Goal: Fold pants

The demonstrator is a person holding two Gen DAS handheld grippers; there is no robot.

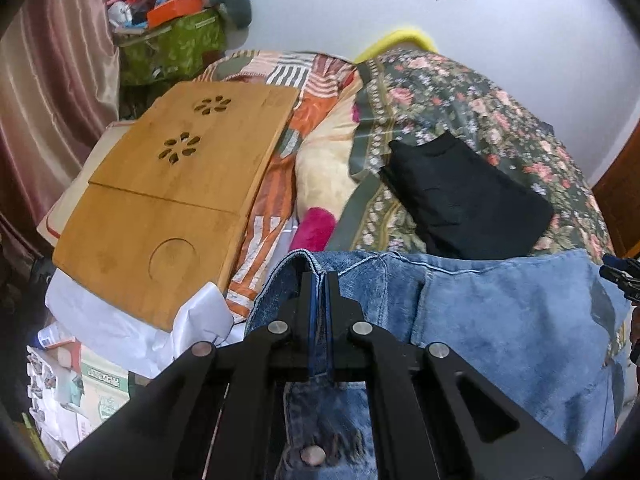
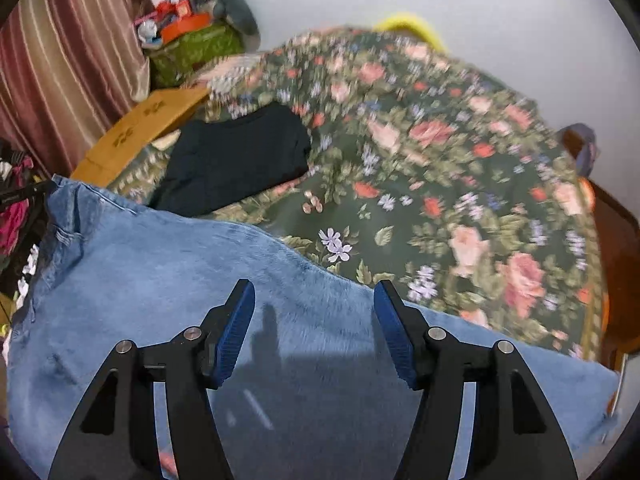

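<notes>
Light blue denim pants lie across the near part of a floral bedspread. My left gripper is shut on a hemmed edge of the pants at their left end and holds it raised. In the right wrist view the pants spread wide below my right gripper, which is open and empty just above the cloth. The right gripper's black tip also shows at the right edge of the left wrist view.
A folded black garment lies on the bedspread beyond the pants, and also shows in the right wrist view. A bamboo lap tray rests at the left on striped bedding. Cluttered boxes and a curtain stand at the far left.
</notes>
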